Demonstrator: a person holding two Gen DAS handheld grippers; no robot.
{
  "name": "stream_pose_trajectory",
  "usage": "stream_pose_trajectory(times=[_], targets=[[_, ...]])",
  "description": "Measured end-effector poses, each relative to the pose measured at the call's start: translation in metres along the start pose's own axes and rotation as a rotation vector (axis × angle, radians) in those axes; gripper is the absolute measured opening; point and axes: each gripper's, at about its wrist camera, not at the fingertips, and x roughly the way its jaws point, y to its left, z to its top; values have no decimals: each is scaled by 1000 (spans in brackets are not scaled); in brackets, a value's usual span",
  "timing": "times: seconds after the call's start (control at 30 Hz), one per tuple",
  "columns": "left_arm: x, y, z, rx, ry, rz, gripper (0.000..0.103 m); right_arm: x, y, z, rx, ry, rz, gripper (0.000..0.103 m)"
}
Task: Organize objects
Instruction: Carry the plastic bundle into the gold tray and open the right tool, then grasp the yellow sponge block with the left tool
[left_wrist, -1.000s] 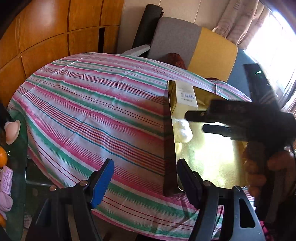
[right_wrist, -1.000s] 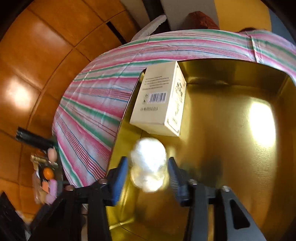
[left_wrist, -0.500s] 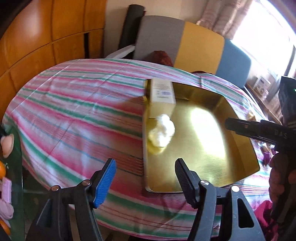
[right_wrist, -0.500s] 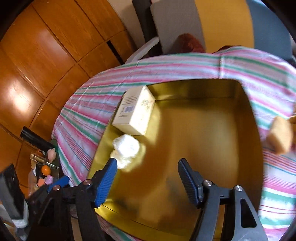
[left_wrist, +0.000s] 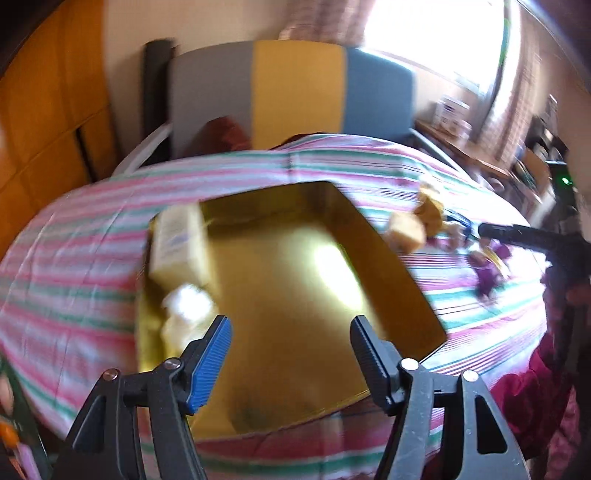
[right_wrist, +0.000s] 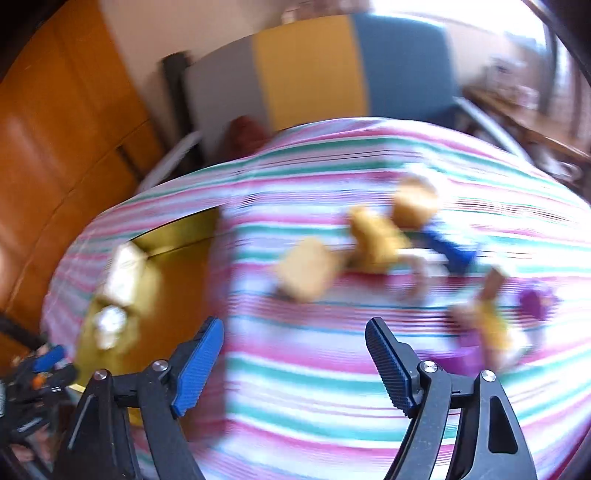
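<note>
A gold tray (left_wrist: 391, 266) sits on the striped tablecloth (left_wrist: 74, 258) and holds a cream box (left_wrist: 177, 240) and a white crumpled ball (left_wrist: 188, 302) at its left side. My left gripper (left_wrist: 290, 350) hangs over the tray's near part, jaws opening, nothing between them. My right gripper (right_wrist: 293, 362) is over bare cloth to the right of the gold tray (right_wrist: 177, 280), jaws opening and empty. Beyond it lie blurred small things: a tan block (right_wrist: 306, 269), a yellow toy (right_wrist: 376, 236), a blue piece (right_wrist: 450, 247) and a purple and yellow toy (right_wrist: 491, 328). The right gripper also shows at the left wrist view's right edge.
A chair (left_wrist: 295, 85) with grey, yellow and blue panels stands behind the table. Wooden panelling (right_wrist: 55, 147) fills the left. A bright window (left_wrist: 443, 37) is at the back right. A side shelf with small coloured items (left_wrist: 11, 435) sits low at the left.
My right gripper let go of the white ball in the tray, opened and swung right over the cloth towards the toys. My left gripper moved right over the tray and rolled.
</note>
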Motion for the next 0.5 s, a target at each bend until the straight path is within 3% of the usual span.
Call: stream_pose_trajectory(times=[0.1,0.17,0.27,0.37,0.5], targets=[[8,-34,19,99,-4,-32,69,-6,-54,1,88,-50,-110,80],[19,-57,34,154,5,-59,74,-10,-85,0,194,-71,-137,80],[41,-87,53,221,38,-97,75,-23,-118,1,377,-146,-93,81],[67,-115,68,278,73,-114,77,-29,-131,1,439,-173,-61,85],[103,-135,83,272,153,-134,78,-25,-137,1,490,-156,-9,85]])
